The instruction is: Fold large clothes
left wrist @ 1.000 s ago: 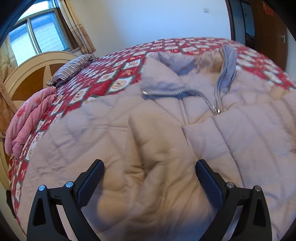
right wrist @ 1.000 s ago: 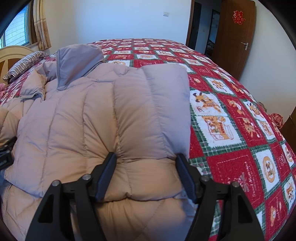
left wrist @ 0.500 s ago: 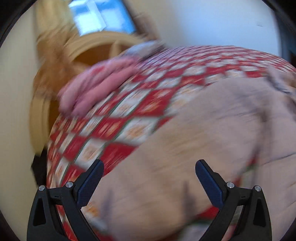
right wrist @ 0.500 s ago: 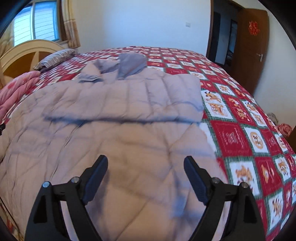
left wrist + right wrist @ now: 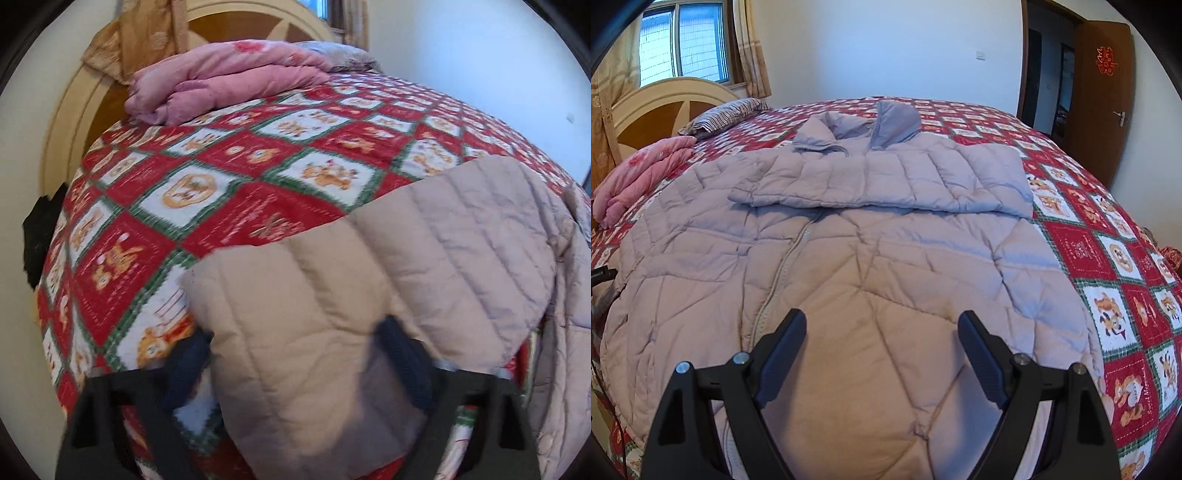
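The beige quilted puffer jacket (image 5: 871,258) lies spread flat on the bed with the red, white and green patchwork quilt (image 5: 1108,236), its grey collar (image 5: 890,122) towards the far side; one sleeve (image 5: 886,181) is folded across the chest, and the zipper (image 5: 786,258) runs down the front; the right claw (image 5: 882,336) hovers over the lower part of the jacket, its fingers spread wide and holding nothing; in the left wrist view, the other sleeve (image 5: 369,295) lies over the quilt (image 5: 221,206), and its cuff end sits between the fingers of the left claw (image 5: 295,354); the picture is blurred there, so I cannot tell if this claw is clenched on the cuff or only around it; a folded pink blanket (image 5: 229,85) and a striped pillow (image 5: 727,114) rest near the cream and brown wooden headboard (image 5: 665,107).
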`<state>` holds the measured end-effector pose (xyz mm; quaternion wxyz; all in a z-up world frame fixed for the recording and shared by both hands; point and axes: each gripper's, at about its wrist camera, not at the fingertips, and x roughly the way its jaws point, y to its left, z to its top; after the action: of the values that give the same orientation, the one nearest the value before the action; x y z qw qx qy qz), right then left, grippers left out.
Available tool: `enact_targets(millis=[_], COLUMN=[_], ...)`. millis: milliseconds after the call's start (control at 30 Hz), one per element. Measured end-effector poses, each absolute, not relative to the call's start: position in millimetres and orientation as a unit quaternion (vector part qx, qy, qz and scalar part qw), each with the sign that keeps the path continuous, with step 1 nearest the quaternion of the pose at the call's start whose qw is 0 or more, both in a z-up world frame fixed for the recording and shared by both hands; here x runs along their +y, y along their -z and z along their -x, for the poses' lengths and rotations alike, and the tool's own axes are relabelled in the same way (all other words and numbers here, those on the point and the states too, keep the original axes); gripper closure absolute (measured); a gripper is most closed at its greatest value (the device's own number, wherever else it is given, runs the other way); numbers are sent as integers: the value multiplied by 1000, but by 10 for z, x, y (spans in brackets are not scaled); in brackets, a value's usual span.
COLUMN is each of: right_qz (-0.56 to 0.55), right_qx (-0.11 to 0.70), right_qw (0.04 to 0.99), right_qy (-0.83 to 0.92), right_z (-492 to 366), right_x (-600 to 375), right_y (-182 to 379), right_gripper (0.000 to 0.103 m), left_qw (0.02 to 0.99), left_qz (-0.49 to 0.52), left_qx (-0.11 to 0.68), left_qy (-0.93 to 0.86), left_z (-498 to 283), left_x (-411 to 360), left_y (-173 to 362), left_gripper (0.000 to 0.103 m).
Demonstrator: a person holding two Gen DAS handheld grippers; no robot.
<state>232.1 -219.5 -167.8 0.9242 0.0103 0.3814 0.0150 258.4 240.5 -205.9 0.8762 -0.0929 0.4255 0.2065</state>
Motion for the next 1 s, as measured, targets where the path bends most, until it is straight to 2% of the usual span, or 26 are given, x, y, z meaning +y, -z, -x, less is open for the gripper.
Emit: enact_targets(millis=[67, 133, 167, 400, 533, 700, 800, 833, 867, 900, 967, 1000], right_qz=[-14, -17, -19, -33, -40, -56, -65, -66, -66, -67, -68, -70], right_qx=[381, 381, 381, 370, 365, 360, 359, 359, 359, 358, 357, 357], right_qw=[924, 924, 924, 929, 930, 931, 931, 931, 931, 930, 931, 930], right_qy=[-13, -10, -9, -5, -1, 15, 28, 31, 33, 37, 45, 48], right_z=[-2320, -2320, -2317, -2256, -2252, -2217, -2195, -2186, -2177, -2167, -2152, -2152], right_x=[-2206, -2216, -2219, -2261, -2285, -2411, -2530, -2572, -2601, -2643, -2718, -2746], right_y=[1693, 1711, 1719, 1687, 1674, 1681, 1662, 1651, 1648, 1635, 1618, 1621], right_gripper=[16, 16, 16, 16, 16, 16, 16, 16, 16, 16, 16, 15], left_qw=[883, 886, 889, 928, 950, 963, 957, 953, 951, 952, 962, 966], left_qz=[83, 82, 78, 34, -3, -47, -63, -66, -71, -73, -76, -78], left_qx=[423, 423, 417, 341, 297, 263, 280, 290, 297, 291, 257, 238], left_qy=[-184, -174, -174, -148, -98, -25, 36, 51, 56, 55, 58, 63], left_z=[-2593, -2584, -2566, -2524, -2643, -2873, -2980, -3003, -3005, -2980, -2837, -2746], left_x=[2320, 2289, 2266, 1800, 1182, 165, -427, -558, -687, -745, -806, -804], left_y=[2016, 1965, 1919, 1254, 863, 672, 711, 741, 758, 754, 706, 672], left_gripper=[73, 87, 90, 93, 93, 92, 84, 74, 59, 52, 25, 20])
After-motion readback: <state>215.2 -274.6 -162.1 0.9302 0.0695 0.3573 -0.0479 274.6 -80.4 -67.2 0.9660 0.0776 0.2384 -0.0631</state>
